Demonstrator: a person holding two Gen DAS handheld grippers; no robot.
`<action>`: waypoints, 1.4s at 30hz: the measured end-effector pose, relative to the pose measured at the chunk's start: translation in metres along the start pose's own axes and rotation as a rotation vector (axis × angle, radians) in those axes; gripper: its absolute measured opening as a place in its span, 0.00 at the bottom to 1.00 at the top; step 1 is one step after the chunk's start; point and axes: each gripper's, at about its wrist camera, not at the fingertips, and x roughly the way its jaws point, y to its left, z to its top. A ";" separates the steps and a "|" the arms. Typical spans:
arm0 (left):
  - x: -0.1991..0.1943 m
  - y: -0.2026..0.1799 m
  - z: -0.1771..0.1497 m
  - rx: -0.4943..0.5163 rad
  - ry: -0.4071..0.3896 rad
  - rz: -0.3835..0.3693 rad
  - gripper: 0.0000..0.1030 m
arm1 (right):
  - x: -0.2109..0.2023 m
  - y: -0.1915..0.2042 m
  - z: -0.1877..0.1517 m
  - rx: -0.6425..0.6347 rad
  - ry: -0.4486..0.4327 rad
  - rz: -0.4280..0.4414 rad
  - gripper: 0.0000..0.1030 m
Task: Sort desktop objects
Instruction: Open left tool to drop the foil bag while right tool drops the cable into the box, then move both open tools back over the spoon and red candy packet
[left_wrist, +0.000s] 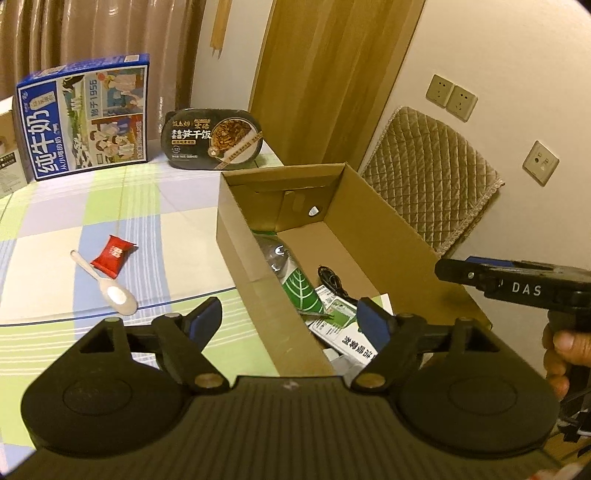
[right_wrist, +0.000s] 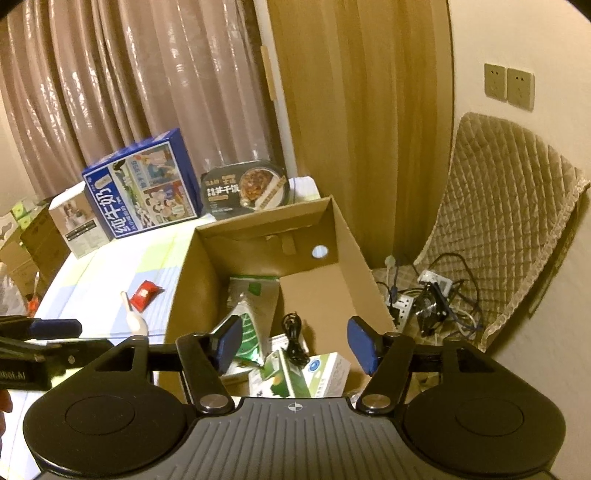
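An open cardboard box (left_wrist: 388, 236) (right_wrist: 347, 236) stands at the table's right edge. Inside lie a green-leaf packet (left_wrist: 301, 291) (right_wrist: 251, 332), a coiled black cable (left_wrist: 332, 280) (right_wrist: 293, 339) and green-white cartons (left_wrist: 343, 325) (right_wrist: 317, 373). My left gripper (left_wrist: 291, 317) hangs open astride the box's near left wall, nothing between its pads. My right gripper (right_wrist: 295, 345) is open above the box's contents, holding nothing. On the checked tablecloth lie a red snack packet (left_wrist: 112, 254) (right_wrist: 146, 293) and a pale plastic spoon (left_wrist: 107, 286) (right_wrist: 135, 317).
A blue milk carton box (left_wrist: 85, 118) (right_wrist: 142, 192) and a black instant-rice tray (left_wrist: 214, 138) (right_wrist: 245, 190) stand at the table's back. A quilted chair back (left_wrist: 432, 173) (right_wrist: 498, 221), cables and a power strip (right_wrist: 424, 302) lie right of the box. Wall sockets (left_wrist: 450, 98) sit above.
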 end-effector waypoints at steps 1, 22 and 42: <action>-0.002 0.000 -0.001 0.010 0.002 0.008 0.79 | -0.002 0.003 0.000 -0.003 -0.002 0.002 0.63; -0.058 0.051 -0.075 0.090 0.035 0.216 0.99 | -0.025 0.065 -0.013 -0.074 -0.013 0.060 0.98; -0.108 0.129 -0.098 -0.021 0.011 0.311 0.99 | -0.008 0.173 -0.026 -0.236 0.036 0.158 0.98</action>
